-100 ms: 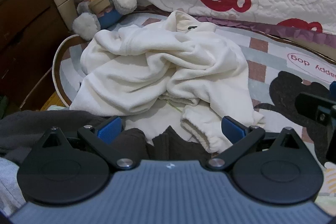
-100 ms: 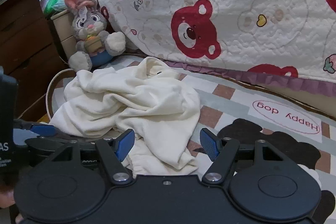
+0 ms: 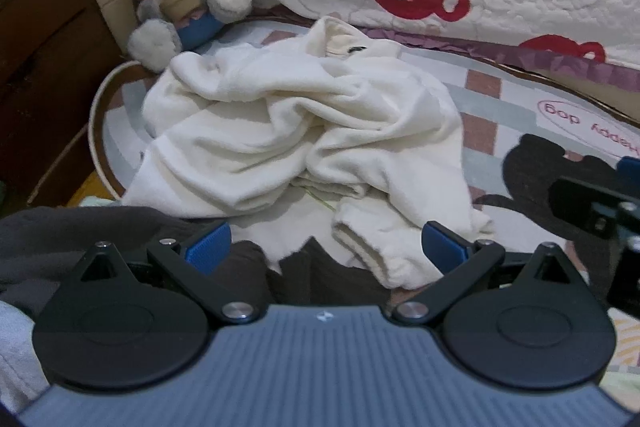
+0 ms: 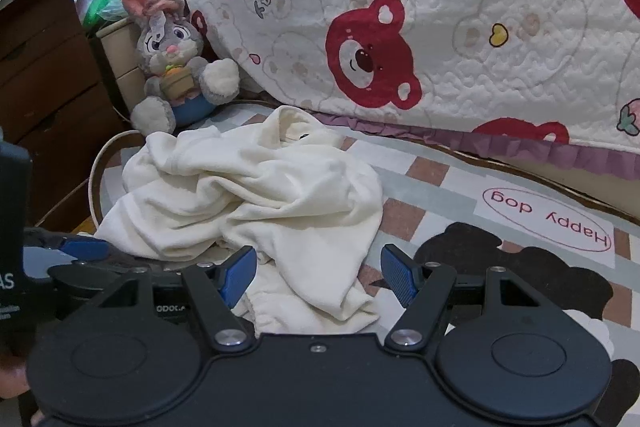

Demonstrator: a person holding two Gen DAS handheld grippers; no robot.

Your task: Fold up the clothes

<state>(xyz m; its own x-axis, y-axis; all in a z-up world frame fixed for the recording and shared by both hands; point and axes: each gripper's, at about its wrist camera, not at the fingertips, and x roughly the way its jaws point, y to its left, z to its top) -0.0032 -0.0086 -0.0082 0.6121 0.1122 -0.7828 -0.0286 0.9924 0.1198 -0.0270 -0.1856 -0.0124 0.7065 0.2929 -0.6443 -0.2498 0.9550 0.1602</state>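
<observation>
Plush rabbit (image 4: 176, 55) behind cream garment (image 4: 256, 195)

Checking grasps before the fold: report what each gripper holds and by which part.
Nothing is held. The left gripper and right gripper are both open, just short of the crumpled cream garment, touching no cloth.

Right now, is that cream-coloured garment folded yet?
Not folded. The cream garment lies in a crumpled heap on the patterned mat, creases running every way, a cuffed end trailing loose.
</observation>
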